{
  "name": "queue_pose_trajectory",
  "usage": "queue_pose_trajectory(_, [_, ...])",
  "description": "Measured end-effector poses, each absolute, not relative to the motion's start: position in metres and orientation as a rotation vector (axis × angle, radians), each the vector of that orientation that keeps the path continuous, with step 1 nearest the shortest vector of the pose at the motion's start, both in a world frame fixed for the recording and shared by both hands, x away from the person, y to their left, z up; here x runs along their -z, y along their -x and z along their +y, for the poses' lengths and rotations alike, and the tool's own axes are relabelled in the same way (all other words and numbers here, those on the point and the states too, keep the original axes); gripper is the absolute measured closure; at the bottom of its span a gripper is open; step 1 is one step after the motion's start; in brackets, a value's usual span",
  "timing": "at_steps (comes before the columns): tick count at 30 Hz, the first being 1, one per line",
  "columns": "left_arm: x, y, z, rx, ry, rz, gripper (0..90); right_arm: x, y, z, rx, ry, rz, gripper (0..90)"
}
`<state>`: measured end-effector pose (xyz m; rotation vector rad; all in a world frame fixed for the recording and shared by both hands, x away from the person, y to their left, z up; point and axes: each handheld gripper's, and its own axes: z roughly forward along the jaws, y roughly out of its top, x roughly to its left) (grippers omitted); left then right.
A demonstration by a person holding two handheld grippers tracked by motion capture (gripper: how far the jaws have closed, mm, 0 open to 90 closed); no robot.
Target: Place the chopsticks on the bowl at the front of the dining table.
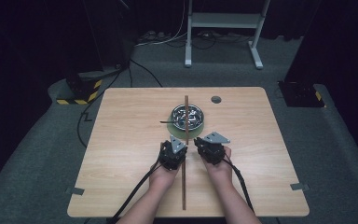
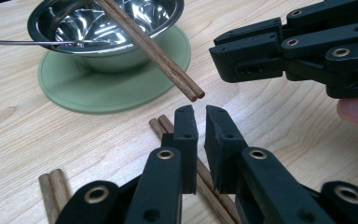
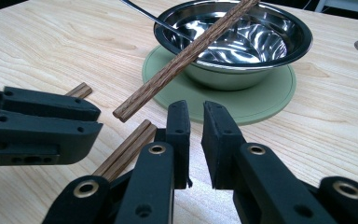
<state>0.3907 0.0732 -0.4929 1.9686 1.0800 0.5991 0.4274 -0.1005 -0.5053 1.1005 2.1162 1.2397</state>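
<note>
A steel bowl [image 1: 174, 112] [image 2: 121, 58] [image 3: 233, 77] stands on a green round mat [image 1: 194, 132] [image 2: 98, 93] [image 3: 261, 100] at mid-table. One pair of brown chopsticks [image 1: 186, 101] [image 2: 158, 51] [image 3: 177, 60] leans across its rim, the near end jutting out in the air. A second pair [image 1: 184, 186] [image 2: 161, 125] [image 3: 128, 147] lies flat on the wood, running under both grippers. Another pair's ends [image 2: 53, 191] [image 3: 80, 89] show beside the left gripper. My left gripper [image 1: 182, 147] [image 2: 200, 112] [image 3: 93, 123] and right gripper [image 1: 197, 143] [image 3: 195, 107] [image 2: 228, 58] sit side by side. Each shows a narrow gap between its jaws with nothing in it.
A thin metal utensil handle [image 1: 165, 122] [image 2: 9, 42] [image 3: 144, 14] sticks out of the bowl to the left. A round grey cap [image 1: 216, 99] sits in the table's far side. Beyond the table are floor cables and a white frame [image 1: 223, 21].
</note>
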Motion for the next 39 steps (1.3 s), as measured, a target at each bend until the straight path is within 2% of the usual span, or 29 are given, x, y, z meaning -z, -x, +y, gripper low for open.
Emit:
queue_pose_trajectory(17, [0.488,-0.390,0.123,-0.605,-1.923,1.130,63.0,0.506,-0.428,-0.100,-1.225,-1.100,2.118,77.4])
queue_pose_trajectory(25, [0.496,-0.387,0.167,-0.596,-1.920,1.210,53.0,0.507,-0.428,-0.100,-1.222,-1.106,2.121,75.0])
queue_pose_trajectory(34, [0.510,-0.365,0.233,-0.662,-1.935,1.329,40.9,0.507,-0.427,-0.101,-1.214,-1.104,2.121,71.5])
queue_pose_trajectory(39, [0.522,-0.354,0.265,-0.645,-1.930,1.422,29.7,0.510,-0.428,-0.103,-1.193,-1.133,2.119,67.7])
